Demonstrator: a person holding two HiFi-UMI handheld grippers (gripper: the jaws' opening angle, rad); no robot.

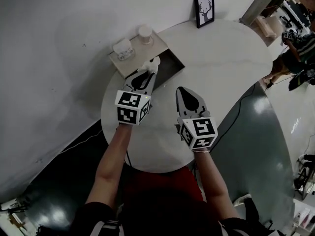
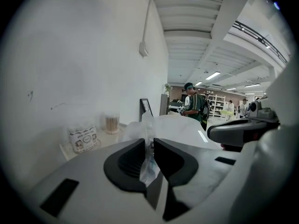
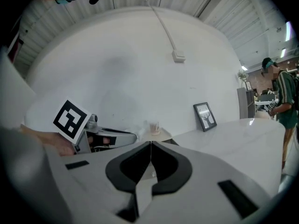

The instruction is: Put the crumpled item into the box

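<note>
A round white table [image 1: 221, 68] fills the middle of the head view; its near edge is hidden behind the person's arms. At its upper left sits the box [image 1: 173, 69]. Only a dark open wedge of the box's inside shows, and a pale flat panel beside the opening carries other things. Whether that panel is the lid cannot be told.

The left gripper [image 1: 150, 72] points at the near-left edge of the opening. In its own view its jaws [image 2: 149, 154] are pinching the crumpled item [image 2: 136, 130], a thin, see-through white wad that bulges up past the tips. In the head view the crumpled item [image 1: 154, 62] is a small pale blob over the box's edge, and whether it touches the box is unclear.

The right gripper [image 1: 181, 90] hangs over bare tabletop at centre frame. Its jaws [image 3: 150, 158] are pressed together with nothing between them.

A black picture frame [image 1: 204, 10] stands upright at the table's far edge. On the pale panel stand a jar [image 1: 123, 49] with an unreadable label and a cup [image 1: 144, 33]. The cup's contents are too small to make out.
</note>
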